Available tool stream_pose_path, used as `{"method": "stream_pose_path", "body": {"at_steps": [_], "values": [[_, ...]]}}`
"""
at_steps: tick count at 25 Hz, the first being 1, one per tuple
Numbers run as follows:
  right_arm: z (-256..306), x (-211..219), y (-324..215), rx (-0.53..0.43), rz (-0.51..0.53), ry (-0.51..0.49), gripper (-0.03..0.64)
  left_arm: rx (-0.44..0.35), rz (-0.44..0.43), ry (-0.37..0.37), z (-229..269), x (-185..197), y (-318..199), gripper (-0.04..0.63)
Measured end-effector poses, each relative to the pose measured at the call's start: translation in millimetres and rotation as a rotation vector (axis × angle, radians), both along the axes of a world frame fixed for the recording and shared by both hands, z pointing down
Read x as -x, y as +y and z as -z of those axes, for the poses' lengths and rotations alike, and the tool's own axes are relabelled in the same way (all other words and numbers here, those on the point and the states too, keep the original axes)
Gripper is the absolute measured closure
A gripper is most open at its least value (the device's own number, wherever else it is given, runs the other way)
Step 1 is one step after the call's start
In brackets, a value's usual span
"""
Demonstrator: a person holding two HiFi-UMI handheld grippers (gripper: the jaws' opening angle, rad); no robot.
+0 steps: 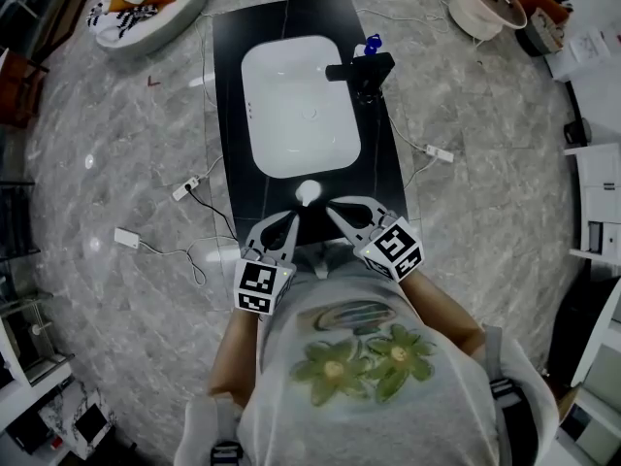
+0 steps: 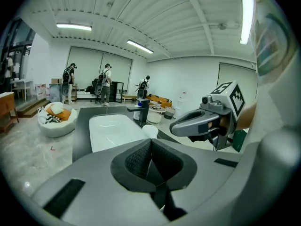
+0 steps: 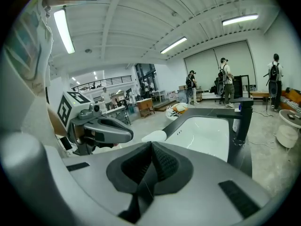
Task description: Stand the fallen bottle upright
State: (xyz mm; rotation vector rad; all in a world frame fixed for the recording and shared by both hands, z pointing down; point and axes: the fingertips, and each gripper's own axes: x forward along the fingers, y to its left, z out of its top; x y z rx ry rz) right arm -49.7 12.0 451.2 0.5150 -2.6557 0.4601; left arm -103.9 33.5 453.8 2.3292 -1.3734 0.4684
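The person stands at the near end of a black worktop [image 1: 228, 115] that has a white sink [image 1: 296, 105] in it. The left hand-held gripper [image 1: 289, 219] and the right hand-held gripper [image 1: 340, 208] are held close to the person's body, side by side, pointing toward the sink. Both are shut tight with nothing in them. Each gripper view shows its own two dark pads pressed together.

Just past their tips a small white round thing [image 1: 309, 192] sits on the near end of the worktop, in front of the sink. It is likely the bottle. Neither gripper touches it. They are probably held on either side so that both are close to it.

From above the bottle is only a round blob, so the head view cannot tell if it stands or lies. The gripper views look along the worktop, but each gripper's grey body hides the bottle's lower part. So this could be a fallen bottle, or one that stands up and has been let go.

Only the head view shows the whole worktop, with a black tap [image 1: 361, 71] and something blue-topped [image 1: 372, 42] beside it. Only the gripper views show the big room and the people [image 2: 104, 84] far off.
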Motion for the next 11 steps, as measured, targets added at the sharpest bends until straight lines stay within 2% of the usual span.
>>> {"method": "stream_pose_path", "body": {"at_steps": [11], "values": [[-0.5,2.0,0.4,-0.013,0.005,0.009,0.575,0.001,0.003,0.006,-3.3,-3.9,3.5,0.577]]}}
